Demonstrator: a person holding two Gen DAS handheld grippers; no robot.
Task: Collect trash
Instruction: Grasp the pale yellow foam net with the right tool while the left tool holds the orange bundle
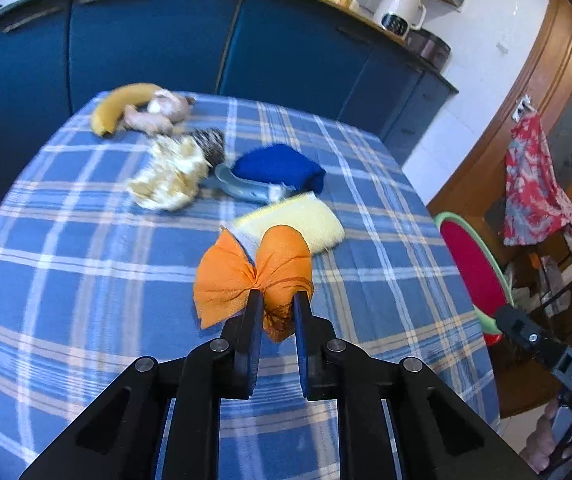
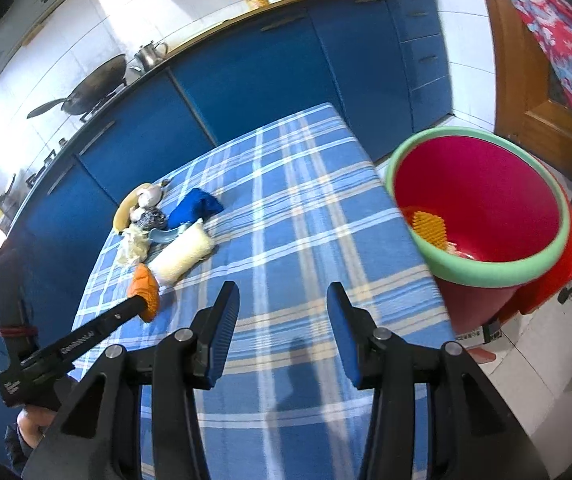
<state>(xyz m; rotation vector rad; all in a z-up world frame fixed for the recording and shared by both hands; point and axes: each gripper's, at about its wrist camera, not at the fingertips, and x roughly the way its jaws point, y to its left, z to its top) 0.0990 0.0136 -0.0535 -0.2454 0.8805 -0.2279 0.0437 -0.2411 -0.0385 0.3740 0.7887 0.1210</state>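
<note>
left gripper (image 1: pixel 278 300) sits nearest the lens in the left wrist view, jaws pinched on an orange mesh wad (image 1: pixel 252 276) that bulges out either side of the fingers, over the blue plaid tablecloth (image 1: pixel 86 280). at 12 o'clock from the wad, touching it, lies a pale yellow sponge (image 1: pixel 302 222). at 11 o'clock a heap: banana (image 1: pixel 120 106), crumpled paper (image 1: pixel 170 174), dark scrubber (image 1: pixel 210 144), then blue cloth (image 1: pixel 280 170) at 12 o'clock. at 3 o'clock, off the table edge, a red bin with green rim (image 1: pixel 472 264). right wrist view: right gripper (image 2: pixel 282 300) has jaws apart, nothing between them, over bare cloth. left gripper at 9 o'clock with the wad. bin (image 2: pixel 482 200) at 2 o'clock, beside the table corner, some yellow and orange trash in its bottom (image 2: pixel 430 226).
</note>
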